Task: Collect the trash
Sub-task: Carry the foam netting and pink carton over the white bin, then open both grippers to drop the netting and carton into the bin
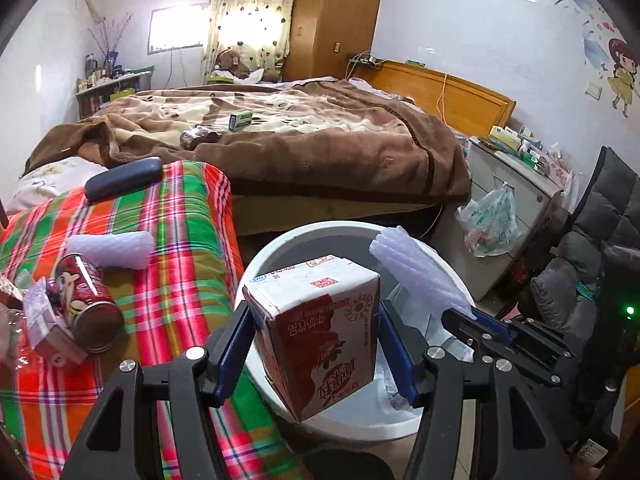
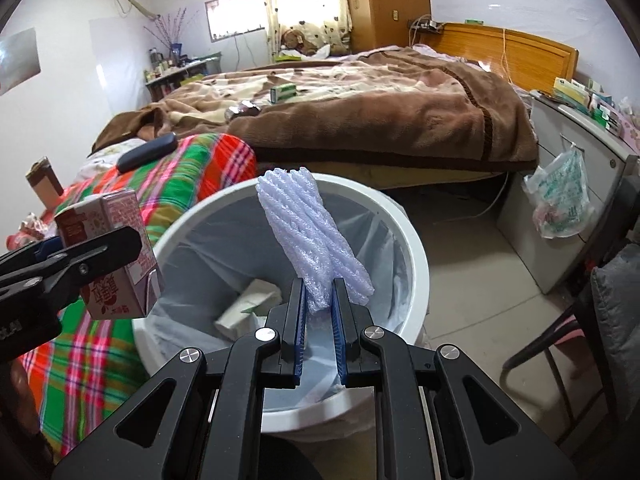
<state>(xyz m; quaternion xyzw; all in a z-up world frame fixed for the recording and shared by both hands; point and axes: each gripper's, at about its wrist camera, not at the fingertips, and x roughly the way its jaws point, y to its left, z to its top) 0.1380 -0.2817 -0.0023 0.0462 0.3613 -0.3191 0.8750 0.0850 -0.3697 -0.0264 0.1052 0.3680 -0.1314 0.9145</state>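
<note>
A wide bed [image 1: 320, 136] under a brown blanket fills the upper middle of both views. Below it, lower centre, stands a white trash bin [image 2: 404, 224] lined with a clear bag, a pale carton already lying in its bottom. A plaid cloth [image 1: 176, 248] covers the surface at lower left, and on it lie a red can [image 1: 86, 300] and a foam roll [image 1: 110, 249], not yet collected.

The left gripper [image 1: 316, 344] is clenched on a milk carton [image 1: 320, 332], held upright over the near-left rim of the bin. The right gripper [image 2: 320, 300] pinches one end of a foam sleeve [image 2: 304, 224]; its long axis runs up and away from the fingers, above the bin's opening. Both loads sit over the bin, so dropping them appears to need only opening; the foam hangs more squarely over the middle.
</note>
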